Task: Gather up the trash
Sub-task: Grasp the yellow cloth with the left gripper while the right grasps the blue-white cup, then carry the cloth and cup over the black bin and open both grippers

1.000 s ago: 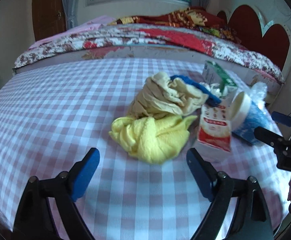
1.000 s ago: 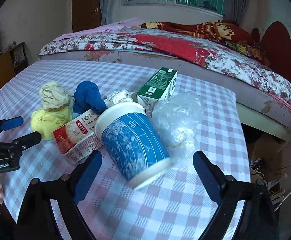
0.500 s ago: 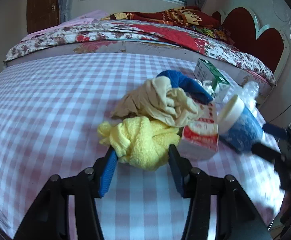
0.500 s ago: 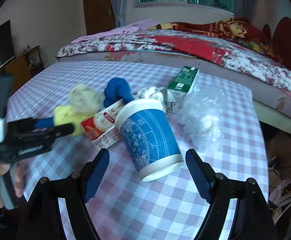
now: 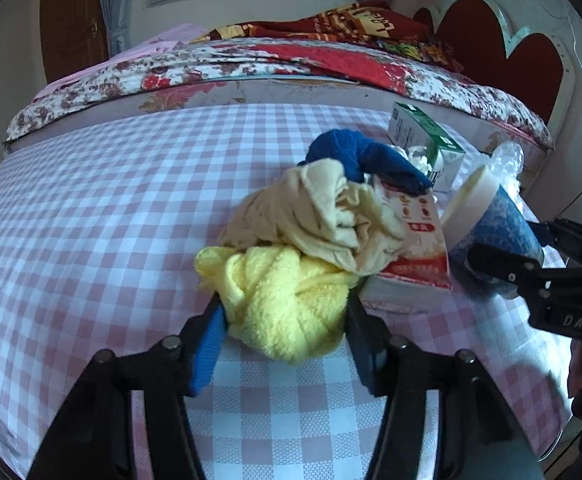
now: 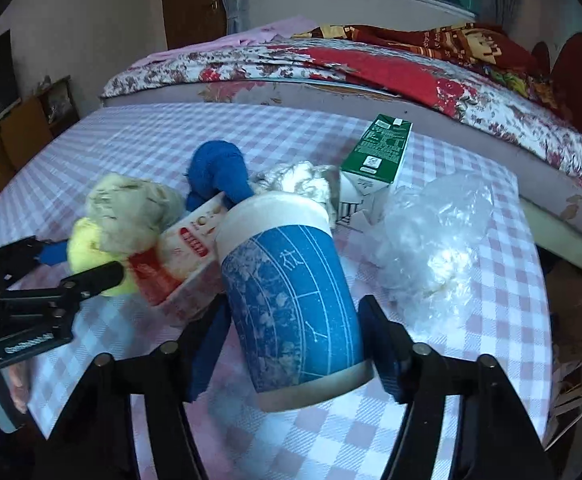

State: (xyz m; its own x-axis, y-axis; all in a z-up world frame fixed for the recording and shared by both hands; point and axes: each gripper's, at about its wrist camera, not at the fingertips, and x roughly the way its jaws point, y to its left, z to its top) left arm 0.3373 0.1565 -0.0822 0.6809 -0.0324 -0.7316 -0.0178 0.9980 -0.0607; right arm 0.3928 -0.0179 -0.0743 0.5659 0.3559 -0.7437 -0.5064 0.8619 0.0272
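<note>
Fingers (image 5: 207, 344) of the left gripper (image 5: 285, 332) pinch the yellow cloth (image 5: 283, 300); right gripper (image 6: 291, 336) fingers (image 6: 383, 344) clamp the blue cup (image 6: 291, 296) lying on the checked worktop (image 5: 91, 220).

Each tool (image 5: 287, 340) (image 6: 291, 344) has two black arms with round silver screws and blue pads. One black side reads "DAS" in pale letters. Skin shows beside it.

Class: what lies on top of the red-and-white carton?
A beige cloth and the tail of a blue cloth drape over the red-and-white carton. Its far end, and whatever lies beneath it, is covered.
</note>
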